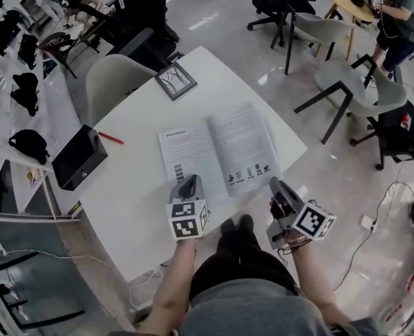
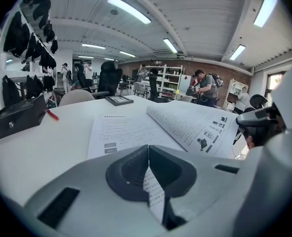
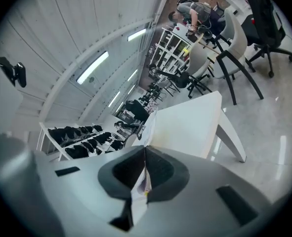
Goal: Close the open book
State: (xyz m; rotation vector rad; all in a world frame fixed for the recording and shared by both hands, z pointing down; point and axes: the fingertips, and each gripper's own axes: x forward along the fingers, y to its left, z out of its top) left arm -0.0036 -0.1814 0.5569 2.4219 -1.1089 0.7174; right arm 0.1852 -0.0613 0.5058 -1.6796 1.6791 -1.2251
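An open book (image 1: 217, 149) with printed pages lies on the white table (image 1: 133, 201) in the head view. At the book's near left corner my left gripper (image 1: 188, 186) is shut on the edge of the left page. In the left gripper view a strip of printed paper is pinched between the closed jaws of that gripper (image 2: 148, 154), and the book (image 2: 175, 125) spreads out beyond them. At the book's near right corner my right gripper (image 1: 277, 190) is shut on the right-hand page. In its own view that gripper (image 3: 145, 157) has a raised sheet edge clamped in it.
A black box (image 1: 79, 157) and a red pen (image 1: 111, 138) lie left of the book. A framed picture (image 1: 175, 80) sits at the table's far side. A beige chair (image 1: 115, 79) stands behind the table, more chairs (image 1: 343, 82) to the right, and a shelf of black gear (image 1: 17, 61) at the left.
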